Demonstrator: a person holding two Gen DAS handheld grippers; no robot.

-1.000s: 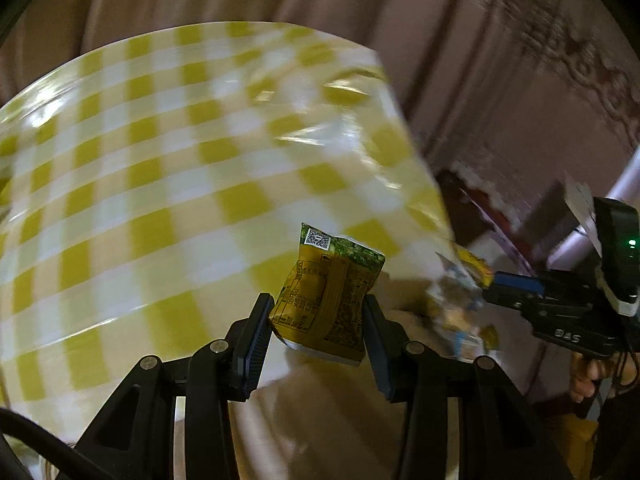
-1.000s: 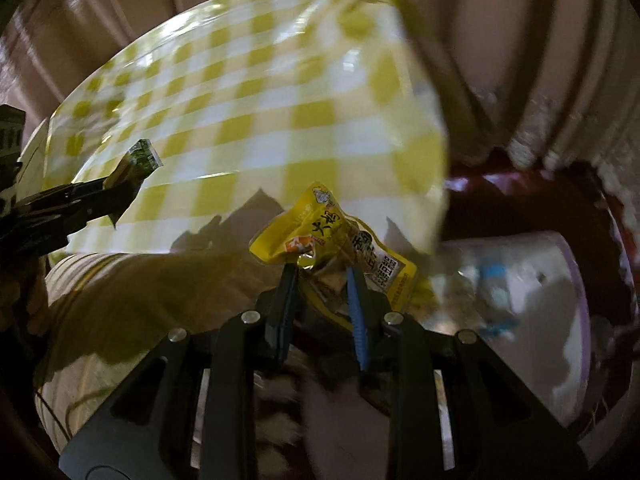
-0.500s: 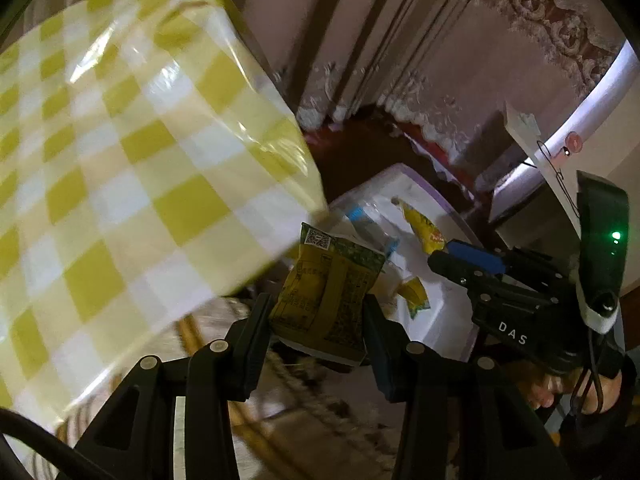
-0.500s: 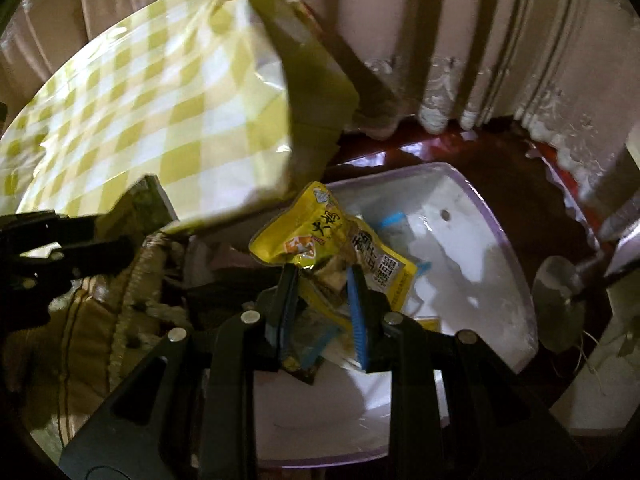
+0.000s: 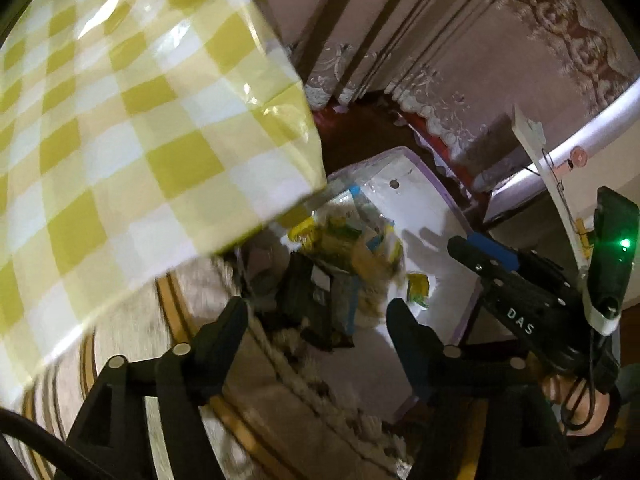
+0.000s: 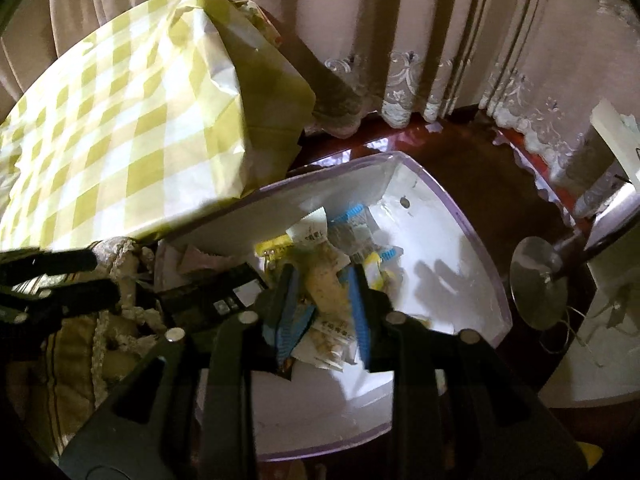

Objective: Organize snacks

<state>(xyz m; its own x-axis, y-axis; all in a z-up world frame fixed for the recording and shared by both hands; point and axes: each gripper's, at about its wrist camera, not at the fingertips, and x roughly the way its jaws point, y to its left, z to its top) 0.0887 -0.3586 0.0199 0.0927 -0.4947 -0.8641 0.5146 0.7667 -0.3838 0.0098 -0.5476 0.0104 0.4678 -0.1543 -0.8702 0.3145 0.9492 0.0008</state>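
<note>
Both grippers were parked over the white bin (image 6: 460, 240), left gripper (image 5: 318, 312) spread wide and right gripper (image 6: 320, 280) just eased apart, nothing gripped, presumably so the snack packets (image 6: 332, 248) got dropped into the pile right below.

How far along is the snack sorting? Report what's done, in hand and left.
Done: several snack packets lie piled in the white bin beside the checkered table. In hand: nothing. The left gripper and right gripper have just been opening over the bin, and no packet is pinched between their jaws. Left: no packets show on the visible part of the tabletop; the rest is out of view.
</note>
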